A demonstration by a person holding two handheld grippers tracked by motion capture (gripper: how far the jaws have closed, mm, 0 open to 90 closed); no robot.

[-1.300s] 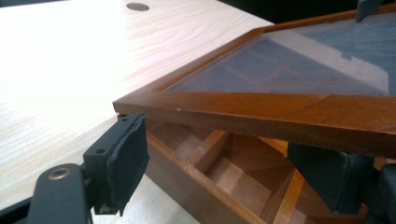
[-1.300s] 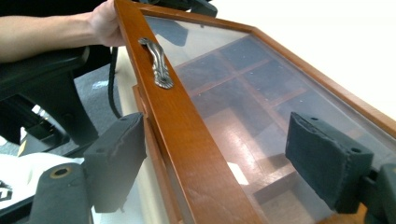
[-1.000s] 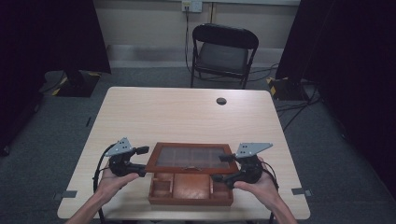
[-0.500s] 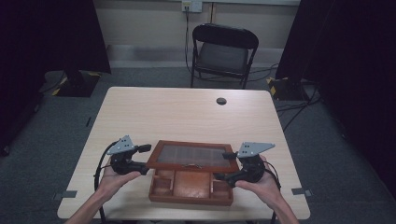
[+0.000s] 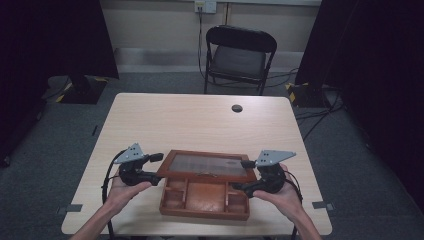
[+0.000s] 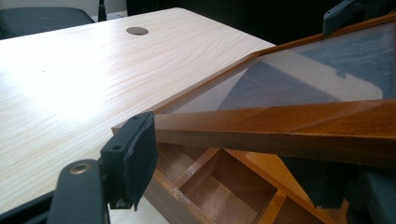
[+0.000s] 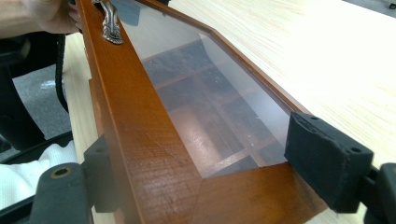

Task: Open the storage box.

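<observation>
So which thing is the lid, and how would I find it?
Look at the near edge of the pale wooden table, where a brown wooden box with little compartments sits. The lid is the frame tilted up over it, between the two grippers. Unlike the box, it has a glass pane and a metal handle.

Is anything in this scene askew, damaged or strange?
Nothing looks damaged or spilled. The glass-paned wooden lid of the brown wooden compartment box is part-raised and tilted, its corners between the jaws of the left gripper and right gripper. That tilt looks deliberate, not accidental. The compartments I can see hold nothing.
</observation>
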